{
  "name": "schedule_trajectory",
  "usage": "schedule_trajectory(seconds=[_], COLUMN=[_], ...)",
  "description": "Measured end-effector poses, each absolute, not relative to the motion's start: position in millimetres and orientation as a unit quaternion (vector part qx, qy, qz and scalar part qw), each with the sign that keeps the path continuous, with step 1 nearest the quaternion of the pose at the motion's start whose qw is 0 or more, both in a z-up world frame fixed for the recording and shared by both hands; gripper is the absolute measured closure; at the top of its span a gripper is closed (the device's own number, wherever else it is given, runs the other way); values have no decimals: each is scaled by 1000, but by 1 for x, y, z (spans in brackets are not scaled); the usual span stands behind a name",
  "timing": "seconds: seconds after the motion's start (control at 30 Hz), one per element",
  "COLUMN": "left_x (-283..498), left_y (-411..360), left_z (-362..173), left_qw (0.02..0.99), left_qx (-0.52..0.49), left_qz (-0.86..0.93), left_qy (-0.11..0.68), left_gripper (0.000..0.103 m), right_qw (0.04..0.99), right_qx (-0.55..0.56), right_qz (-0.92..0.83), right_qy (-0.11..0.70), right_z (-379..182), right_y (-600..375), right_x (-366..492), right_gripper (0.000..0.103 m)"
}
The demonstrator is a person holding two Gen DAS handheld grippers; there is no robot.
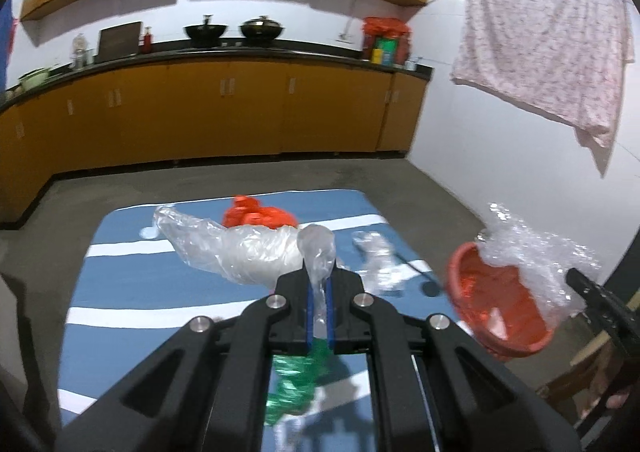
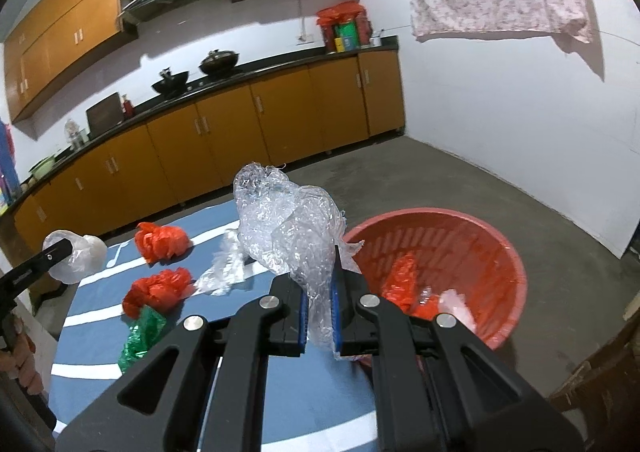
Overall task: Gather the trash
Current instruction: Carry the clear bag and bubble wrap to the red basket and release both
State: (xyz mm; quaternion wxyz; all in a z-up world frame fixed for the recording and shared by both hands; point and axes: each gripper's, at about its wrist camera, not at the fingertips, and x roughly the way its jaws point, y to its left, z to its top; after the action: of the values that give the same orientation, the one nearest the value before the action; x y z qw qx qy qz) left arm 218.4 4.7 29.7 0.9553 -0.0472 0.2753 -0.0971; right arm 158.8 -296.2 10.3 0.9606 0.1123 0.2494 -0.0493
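My left gripper [image 1: 319,284] is shut on a clear plastic bag [image 1: 236,246] and holds it above the blue striped table [image 1: 120,280]. My right gripper [image 2: 320,292] is shut on a wad of bubble wrap [image 2: 288,219], held beside the rim of the red basket [image 2: 460,236]. The basket holds red and pale scraps. On the table lie two red crumpled bags [image 2: 162,238] [image 2: 156,290], a green foil wrapper [image 2: 142,336] and a clear wrapper [image 2: 222,272]. The basket [image 1: 496,304] and bubble wrap [image 1: 536,252] show at the right of the left wrist view.
Orange kitchen cabinets [image 1: 224,107] with a dark counter and two woks stand beyond the table. A pink cloth [image 1: 548,39] hangs on the white wall at right. A wooden chair [image 2: 600,388] stands at the lower right. The floor is grey concrete.
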Motion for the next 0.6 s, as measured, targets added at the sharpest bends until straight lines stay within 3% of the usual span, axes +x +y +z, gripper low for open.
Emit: schedule_trajectory(seconds=[0.6], left_x=[206], left_y=[-145], left_z=[33], left_qw=[932], left_qx=[-15], left_qz=[-245], left_qy=[266], left_gripper=[97], right_qw=[948], right_qx=[143], right_qz=[-151], right_qy=[241], right_z=[-2], right_y=[-376], right_x=[140], right_gripper=[94])
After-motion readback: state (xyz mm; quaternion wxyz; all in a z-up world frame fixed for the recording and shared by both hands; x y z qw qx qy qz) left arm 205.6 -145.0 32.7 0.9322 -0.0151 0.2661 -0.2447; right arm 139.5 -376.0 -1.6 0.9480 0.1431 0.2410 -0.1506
